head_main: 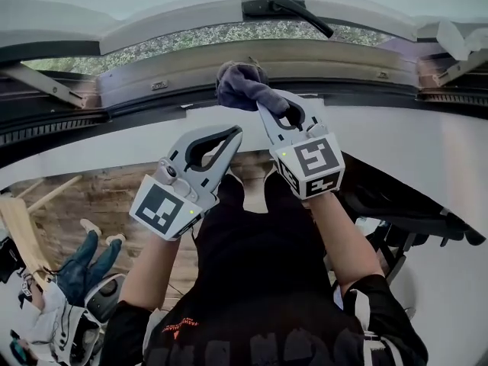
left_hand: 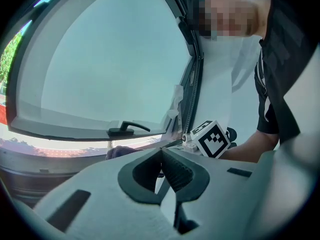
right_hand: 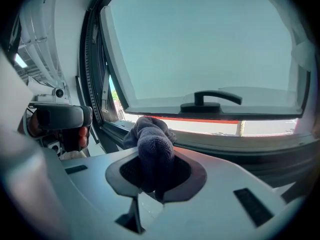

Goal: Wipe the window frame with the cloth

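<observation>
Right gripper view looks along the right gripper (right_hand: pixel 156 178), whose fingers are closed tight on a dark purple knitted cloth (right_hand: pixel 150 141). The wad fills the gap between the pads and bulges out past the fingertips. Just beyond those fingertips runs the pale grey window frame (right_hand: pixel 235 145), and above them a black lever handle (right_hand: pixel 212 100) sits on the swung-out sash.

From the head view the cloth (head_main: pixel 240 86) lies against the dark channel along the near edge of the frame (head_main: pixel 320 58). Whether it presses on the surface or sits just off it cannot be told. The right gripper (head_main: pixel 276 119) comes up to the frame from below.

The left gripper (head_main: pixel 231 137) hangs to the left of and nearer than the right fingers, apart from the frame. In its own view its fingers (left_hand: pixel 172 170) meet with nothing between them.

The wiping looks to be at or near its start. To do it well:

- Keep the grip firm, so the wad does not slide back between the pads.
- Push only the free bulge ahead of the fingertips onto the frame, so hard plastic never scrapes it.
- Draw the cloth sideways along the channel in one steady line, staying below the handle.
- Keep the idle left fingers out of that path.
</observation>
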`<action>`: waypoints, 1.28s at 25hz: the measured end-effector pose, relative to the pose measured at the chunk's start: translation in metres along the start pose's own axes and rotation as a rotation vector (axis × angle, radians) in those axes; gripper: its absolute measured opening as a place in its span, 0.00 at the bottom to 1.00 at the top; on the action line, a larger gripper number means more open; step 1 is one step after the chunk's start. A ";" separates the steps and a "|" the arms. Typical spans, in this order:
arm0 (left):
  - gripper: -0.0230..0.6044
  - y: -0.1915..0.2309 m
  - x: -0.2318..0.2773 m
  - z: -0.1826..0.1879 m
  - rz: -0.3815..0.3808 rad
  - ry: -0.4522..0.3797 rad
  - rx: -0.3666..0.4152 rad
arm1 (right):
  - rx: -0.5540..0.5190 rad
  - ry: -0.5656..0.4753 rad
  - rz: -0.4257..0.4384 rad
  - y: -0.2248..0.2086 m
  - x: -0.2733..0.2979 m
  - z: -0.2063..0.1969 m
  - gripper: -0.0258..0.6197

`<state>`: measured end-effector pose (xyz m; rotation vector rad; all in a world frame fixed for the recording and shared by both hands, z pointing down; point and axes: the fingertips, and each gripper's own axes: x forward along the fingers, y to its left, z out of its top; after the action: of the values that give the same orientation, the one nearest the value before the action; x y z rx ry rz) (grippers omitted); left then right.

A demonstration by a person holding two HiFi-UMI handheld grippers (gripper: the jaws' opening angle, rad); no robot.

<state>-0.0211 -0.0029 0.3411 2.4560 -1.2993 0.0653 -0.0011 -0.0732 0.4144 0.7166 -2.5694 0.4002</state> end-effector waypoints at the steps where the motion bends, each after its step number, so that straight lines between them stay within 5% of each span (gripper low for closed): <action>1: 0.07 -0.003 0.003 0.000 -0.004 0.000 0.003 | 0.003 -0.002 -0.007 -0.005 -0.003 -0.001 0.14; 32: 0.07 -0.085 0.130 0.004 -0.188 0.072 0.054 | 0.130 -0.049 -0.259 -0.166 -0.113 -0.036 0.14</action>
<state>0.1226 -0.0635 0.3395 2.5843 -1.0447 0.1406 0.1885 -0.1492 0.4167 1.1023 -2.4684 0.4717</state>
